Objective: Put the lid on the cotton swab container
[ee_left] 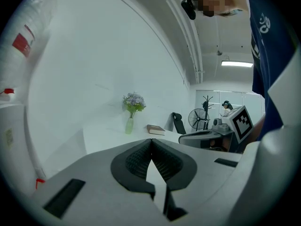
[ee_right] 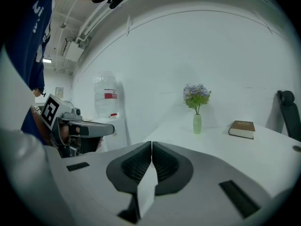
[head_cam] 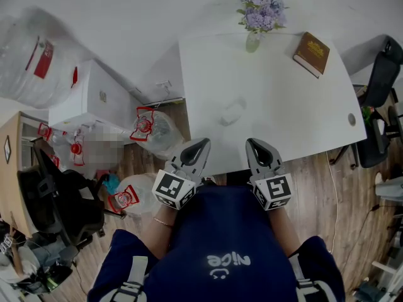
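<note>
White table (head_cam: 283,106) sat in front of you, with both grippers held low at its near edge, above your navy shirt (head_cam: 220,244). Your left gripper (head_cam: 203,142) was clenched: in the left gripper view the ribbed pads met tip to tip with nothing between them. Your right gripper (head_cam: 251,141) was the same, with jaws closed flush and empty. Both pointed toward the table, side by side, touching neither each other nor the tabletop.

Task item: the cotton swab container (head_cam: 232,112) showed only as a faint clear shape near the middle of the table, well apart from both grippers. It was too faint to tell lid from body, or whether the lid was on.

At the far edge a pale green vase (head_cam: 253,41) stood upright with purple flowers (head_cam: 261,9). A brown book (head_cam: 311,53) lay flat to its right, near the far right corner, apart from the vase. A black chair (head_cam: 378,99) stood at the table's right side. Left of the table were a white cabinet (head_cam: 94,99), a big clear water jug (head_cam: 28,58) and plastic bags (head_cam: 154,128) on the wood floor (head_cam: 327,194).
</note>
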A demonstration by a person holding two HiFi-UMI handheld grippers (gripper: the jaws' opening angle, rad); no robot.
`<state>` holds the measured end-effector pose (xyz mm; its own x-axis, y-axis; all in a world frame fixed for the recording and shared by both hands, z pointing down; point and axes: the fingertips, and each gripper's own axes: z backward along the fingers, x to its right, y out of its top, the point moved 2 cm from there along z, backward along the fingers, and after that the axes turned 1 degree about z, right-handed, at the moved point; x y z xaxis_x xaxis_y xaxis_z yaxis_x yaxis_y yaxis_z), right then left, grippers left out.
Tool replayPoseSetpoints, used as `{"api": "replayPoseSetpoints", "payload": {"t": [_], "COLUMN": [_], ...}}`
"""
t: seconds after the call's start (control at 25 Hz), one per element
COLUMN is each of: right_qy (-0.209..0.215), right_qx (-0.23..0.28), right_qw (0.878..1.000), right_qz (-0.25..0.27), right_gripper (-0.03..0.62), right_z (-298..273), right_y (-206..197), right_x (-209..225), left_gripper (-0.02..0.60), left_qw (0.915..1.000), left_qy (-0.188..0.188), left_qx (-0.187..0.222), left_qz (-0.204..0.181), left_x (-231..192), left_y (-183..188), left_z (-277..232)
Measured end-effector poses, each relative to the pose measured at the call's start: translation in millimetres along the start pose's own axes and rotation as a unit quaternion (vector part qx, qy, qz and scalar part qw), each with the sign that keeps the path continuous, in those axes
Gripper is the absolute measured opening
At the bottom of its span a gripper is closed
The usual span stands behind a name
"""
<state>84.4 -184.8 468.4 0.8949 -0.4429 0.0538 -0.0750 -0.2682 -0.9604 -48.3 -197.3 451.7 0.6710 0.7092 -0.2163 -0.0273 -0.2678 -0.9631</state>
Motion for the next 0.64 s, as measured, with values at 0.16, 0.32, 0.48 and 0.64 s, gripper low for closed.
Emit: {"api": "replayPoseSetpoints", "payload": {"t": [0.16,0.32,0.48,0.64], "right_qy": [-0.004,-0.007,-0.008,-0.008], "right_qx": [-0.001,-0.003,-0.007,-0.01], "right_qw": [1.0,1.0,1.0,1.0], "right_qz": [0.007,0.01,0.013,0.015], "right_gripper": [0.049,0.049,0.049,0.049], "right_z": [3.5,7.1,10.2,12.5], "right_y": [-0.1,-2.1,-5.2,-8.4], "right_x": [0.6,1.2,1.2,2.3], "left_gripper": [0.018,0.018,0.018,0.018], "left_qw": [1.0,1.0,0.9999,0.9999], "left_qy": [0.001,0.003,0.004,0.002], "left_qx": [-0.004,-0.003,-0.009,-0.012], "left_qz": [-0.005,-0.005,-0.005,-0.006], "left_x": [1.4,2.5,3.6,5.3], "left_y": [-1.2,-2.0,-4.3,-7.3], "left_z": [1.0,0.8,0.4,-0.7]}}
